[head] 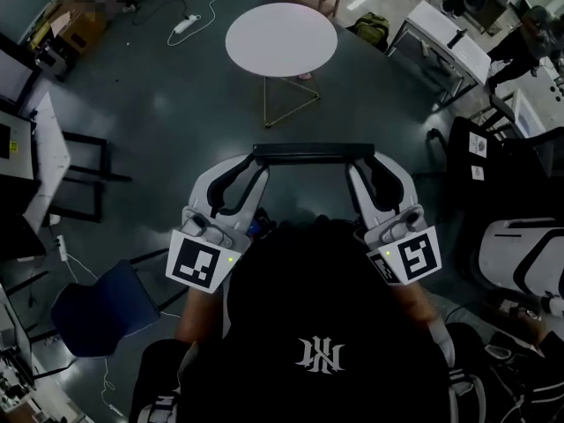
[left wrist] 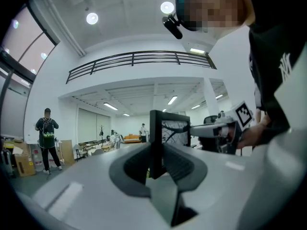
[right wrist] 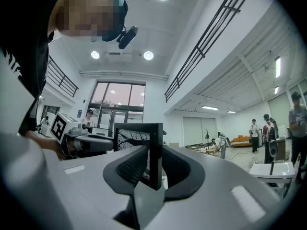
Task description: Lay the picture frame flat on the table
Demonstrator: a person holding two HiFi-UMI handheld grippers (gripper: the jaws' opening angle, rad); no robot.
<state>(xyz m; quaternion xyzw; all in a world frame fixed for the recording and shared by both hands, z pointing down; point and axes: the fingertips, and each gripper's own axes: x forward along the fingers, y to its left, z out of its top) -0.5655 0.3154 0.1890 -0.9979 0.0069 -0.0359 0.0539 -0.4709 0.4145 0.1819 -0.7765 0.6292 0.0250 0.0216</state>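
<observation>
The picture frame point(head: 313, 152) stands upright in the air. The left gripper point(head: 254, 167) and the right gripper point(head: 361, 167) each clamp one end.

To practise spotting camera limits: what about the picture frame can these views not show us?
Face of the picture frame: head view catches only its top edge.
Most of its lower edge: hidden by the left hand-held gripper in that gripper's view, by the right hand-held gripper in its own.
Any back stand: in no view.
</observation>
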